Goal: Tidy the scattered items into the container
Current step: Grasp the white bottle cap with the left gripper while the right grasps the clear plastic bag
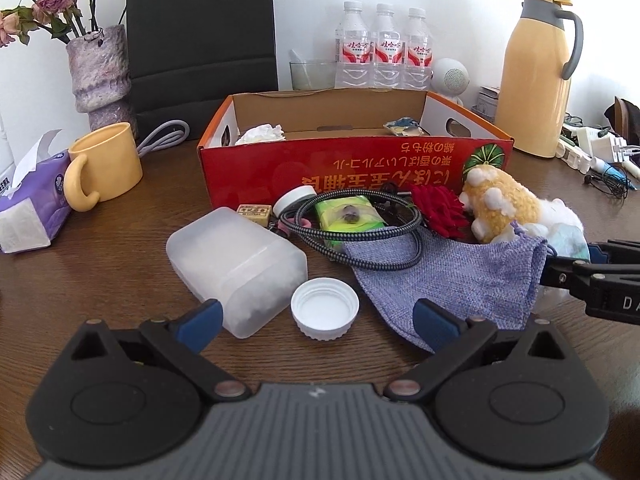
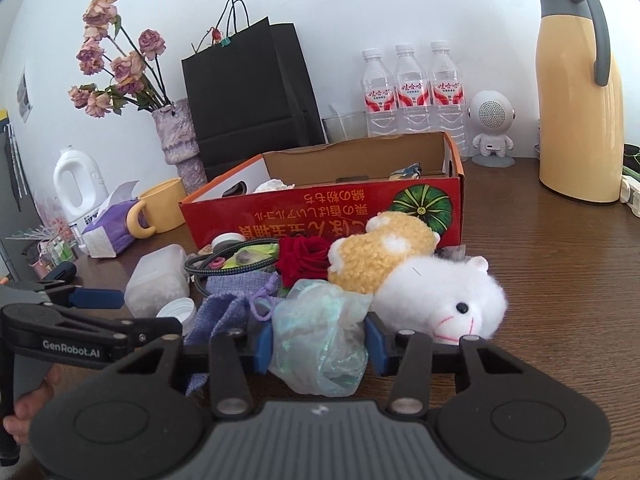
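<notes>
The red cardboard box [image 1: 352, 172] stands open mid-table, with a white tissue wad [image 1: 260, 134] and a small blue-patterned item [image 1: 404, 126] inside. In front of it lie a translucent container [image 1: 236, 264], a white cap [image 1: 324, 308], a braided cable [image 1: 360, 236], a green packet [image 1: 348, 216], a red rose [image 1: 440, 208], a blue cloth pouch [image 1: 448, 276] and a yellow-white plush toy [image 2: 384, 256]. My left gripper [image 1: 316, 316] is open, its fingers either side of the cap. My right gripper [image 2: 320, 344] is shut on a crumpled iridescent plastic bag [image 2: 320, 332] beside the plush.
A yellow mug [image 1: 106, 164] and a tissue pack [image 1: 28, 204] sit at the left, near a vase [image 1: 100, 76] and a black paper bag [image 1: 200, 32]. Water bottles [image 1: 384, 48] and a small white speaker [image 1: 450, 76] stand behind the box. A yellow thermos [image 1: 536, 72] and chargers are at the right.
</notes>
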### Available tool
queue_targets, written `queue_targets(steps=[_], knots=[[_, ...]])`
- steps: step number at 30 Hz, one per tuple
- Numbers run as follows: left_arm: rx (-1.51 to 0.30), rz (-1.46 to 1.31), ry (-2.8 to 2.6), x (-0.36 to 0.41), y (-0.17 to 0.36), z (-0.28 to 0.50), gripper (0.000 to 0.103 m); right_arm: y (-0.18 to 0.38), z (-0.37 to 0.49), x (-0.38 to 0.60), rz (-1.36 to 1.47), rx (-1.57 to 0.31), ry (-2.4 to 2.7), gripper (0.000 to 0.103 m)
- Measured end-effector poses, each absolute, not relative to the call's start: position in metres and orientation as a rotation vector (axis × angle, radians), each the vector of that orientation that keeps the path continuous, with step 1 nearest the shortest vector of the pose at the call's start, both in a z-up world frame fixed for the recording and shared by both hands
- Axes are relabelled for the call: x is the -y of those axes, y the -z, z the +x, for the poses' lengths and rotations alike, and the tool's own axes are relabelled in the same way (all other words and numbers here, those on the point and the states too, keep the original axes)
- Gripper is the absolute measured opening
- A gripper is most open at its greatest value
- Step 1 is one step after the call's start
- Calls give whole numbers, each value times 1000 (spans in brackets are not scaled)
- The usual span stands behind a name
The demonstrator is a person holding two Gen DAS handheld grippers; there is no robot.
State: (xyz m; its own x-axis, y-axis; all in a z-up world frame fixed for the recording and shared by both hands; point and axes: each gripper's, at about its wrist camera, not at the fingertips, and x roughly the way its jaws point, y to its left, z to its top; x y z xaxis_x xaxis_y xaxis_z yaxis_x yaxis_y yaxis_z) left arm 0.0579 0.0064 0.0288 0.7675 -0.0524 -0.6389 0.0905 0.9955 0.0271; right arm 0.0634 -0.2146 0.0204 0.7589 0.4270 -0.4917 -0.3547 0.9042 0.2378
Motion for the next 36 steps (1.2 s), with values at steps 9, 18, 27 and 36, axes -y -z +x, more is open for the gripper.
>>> queue_targets(steps=[9,18,27,36], knots=[[-698,64,78,-4,-27,58,103,-22,59,214,124,-548,-432,45],[-701,46,84,-1,-23,52,95,-25,55,218,117,-518,-391,44],[-710,-5,143,-1,-19,56,80,-38,42,225,110,-422,-340,43],[-723,-2,127,-4,-13,74,41,-54,30,235,64,-442,-267,43]])
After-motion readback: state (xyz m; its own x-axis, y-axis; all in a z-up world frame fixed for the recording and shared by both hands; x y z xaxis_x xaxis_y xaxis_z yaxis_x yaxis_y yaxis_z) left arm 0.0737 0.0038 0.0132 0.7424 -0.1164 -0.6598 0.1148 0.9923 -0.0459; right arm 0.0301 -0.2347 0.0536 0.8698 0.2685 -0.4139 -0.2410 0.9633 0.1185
